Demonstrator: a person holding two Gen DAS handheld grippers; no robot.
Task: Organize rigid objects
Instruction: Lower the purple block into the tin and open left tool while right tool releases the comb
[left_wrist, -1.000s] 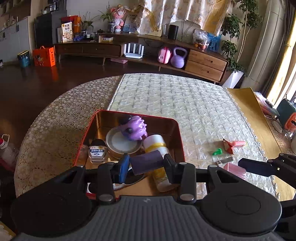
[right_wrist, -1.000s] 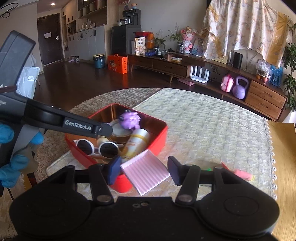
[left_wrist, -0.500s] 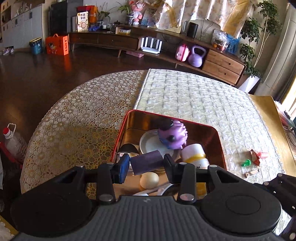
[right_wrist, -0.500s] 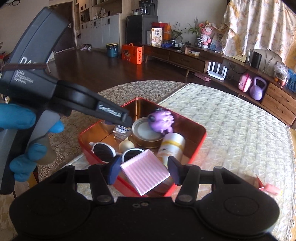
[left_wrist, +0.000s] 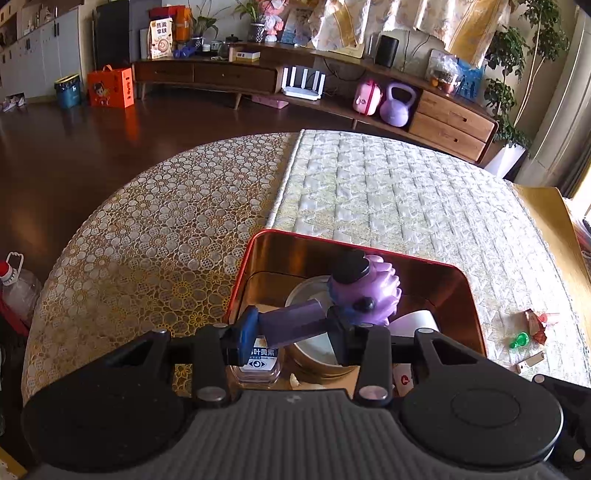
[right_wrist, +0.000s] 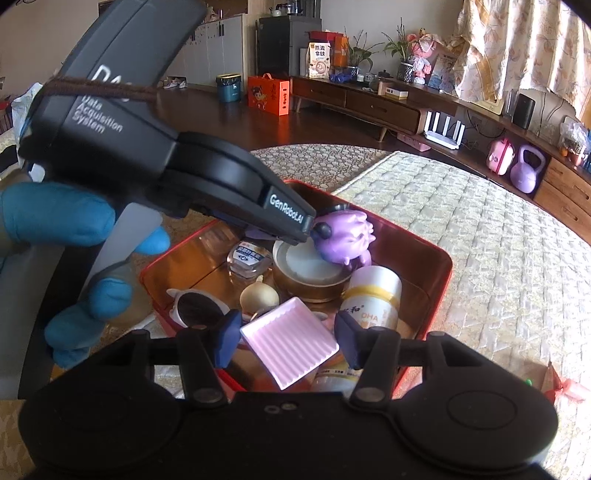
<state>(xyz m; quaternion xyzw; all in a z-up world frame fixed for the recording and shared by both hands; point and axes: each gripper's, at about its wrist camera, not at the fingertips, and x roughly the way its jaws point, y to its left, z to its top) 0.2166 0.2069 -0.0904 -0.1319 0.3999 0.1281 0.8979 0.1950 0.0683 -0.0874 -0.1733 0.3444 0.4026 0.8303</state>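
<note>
Ribbed pink square tile (right_wrist: 289, 348) sits clamped in the right gripper (right_wrist: 288, 341) over the near edge of the glossy red metal tin (right_wrist: 441, 258); the left gripper (left_wrist: 291, 326) pinches one dark purple flat block (left_wrist: 293, 322) above the tin's middle, beside one knobbly purple toy (right_wrist: 345, 238), one cylindrical white bottle (right_wrist: 373, 295), one round tin lid (right_wrist: 310, 266)

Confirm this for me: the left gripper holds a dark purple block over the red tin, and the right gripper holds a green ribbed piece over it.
One detail is wrong: the ribbed piece in the right gripper is pink, not green, as the right wrist view shows. The rest stands: the left gripper holds a dark purple block over the red tin.
</note>
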